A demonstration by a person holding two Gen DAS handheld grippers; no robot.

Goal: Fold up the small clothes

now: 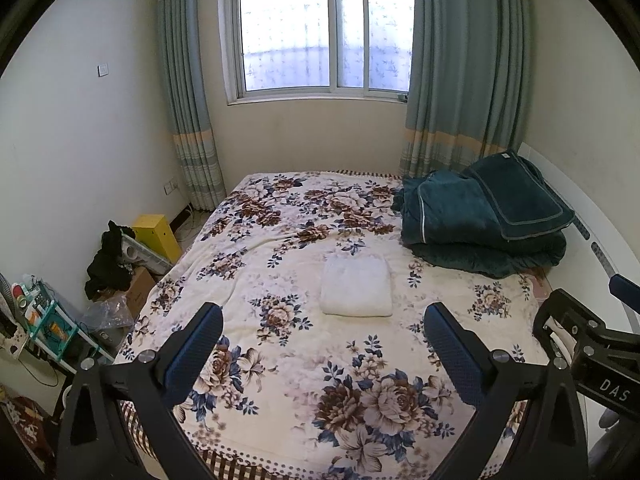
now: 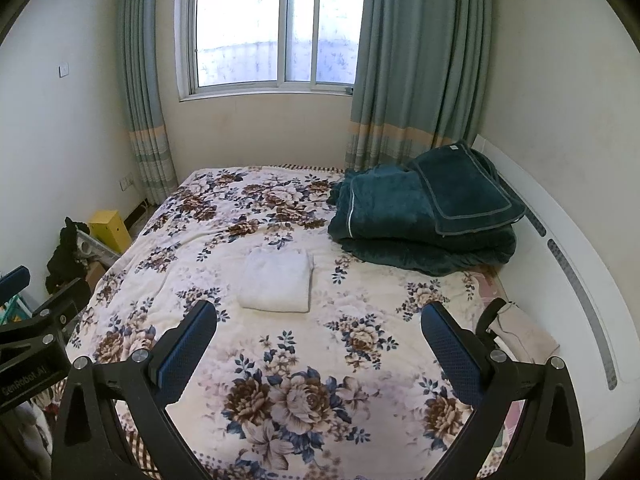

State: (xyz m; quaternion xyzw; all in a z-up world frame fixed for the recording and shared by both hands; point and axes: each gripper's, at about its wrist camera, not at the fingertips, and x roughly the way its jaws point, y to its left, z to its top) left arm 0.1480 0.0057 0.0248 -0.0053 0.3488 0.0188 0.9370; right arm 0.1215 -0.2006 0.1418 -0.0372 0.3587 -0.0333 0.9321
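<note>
Floral bed (image 1: 280, 240) fills the left wrist view; a folded white garment (image 1: 356, 286) lies mid-bed, beyond the left gripper (image 1: 322, 338), jaws spread and empty. Right wrist view: the right gripper (image 2: 318, 334), jaws spread, hangs short of that garment (image 2: 278, 280), near a green blanket (image 2: 424, 216).

I see a big bed (image 1: 280, 360) with a flowery cover, a bright window (image 1: 320, 32) with blue-green curtains (image 1: 468, 60), white walls (image 1: 72, 120), and a yellow box (image 1: 158, 236).
</note>
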